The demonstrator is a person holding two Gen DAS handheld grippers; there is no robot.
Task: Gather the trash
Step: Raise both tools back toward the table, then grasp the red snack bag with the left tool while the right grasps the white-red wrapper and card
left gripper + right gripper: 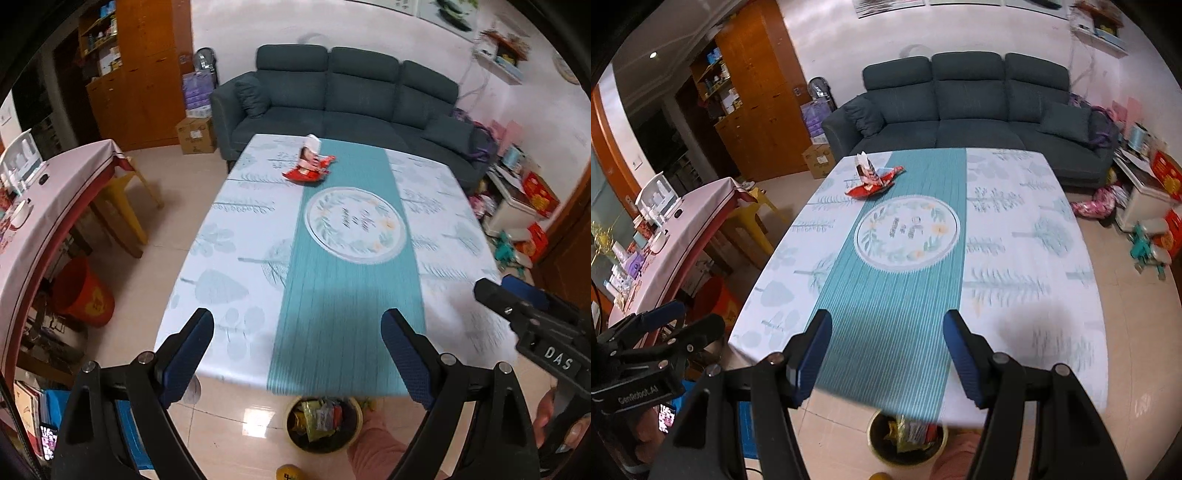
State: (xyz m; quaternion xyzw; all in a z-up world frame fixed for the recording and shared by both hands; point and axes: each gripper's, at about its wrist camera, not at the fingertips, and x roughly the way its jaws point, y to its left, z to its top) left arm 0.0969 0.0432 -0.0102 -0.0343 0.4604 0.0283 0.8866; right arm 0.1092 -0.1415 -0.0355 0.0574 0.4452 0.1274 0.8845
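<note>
While both the left gripper and right gripper gape wide and empty, red wrappers sit upper-centre on the table; reaching risks knocking that upright pack over.

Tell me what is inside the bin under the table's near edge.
The bin holds crumpled wrappers, yellow-green, red and white. Its far part sits hidden under the table, and lower layers are covered.

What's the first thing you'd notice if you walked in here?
The big table with its teal-and-white leafy tablecloth fills the middle. At its far end lie crumpled red snack wrappers and a small pink-and-white carton, just before the dark blue three-seat sofa. A round bin full of wrappers sits on the floor at the near edge.
</note>
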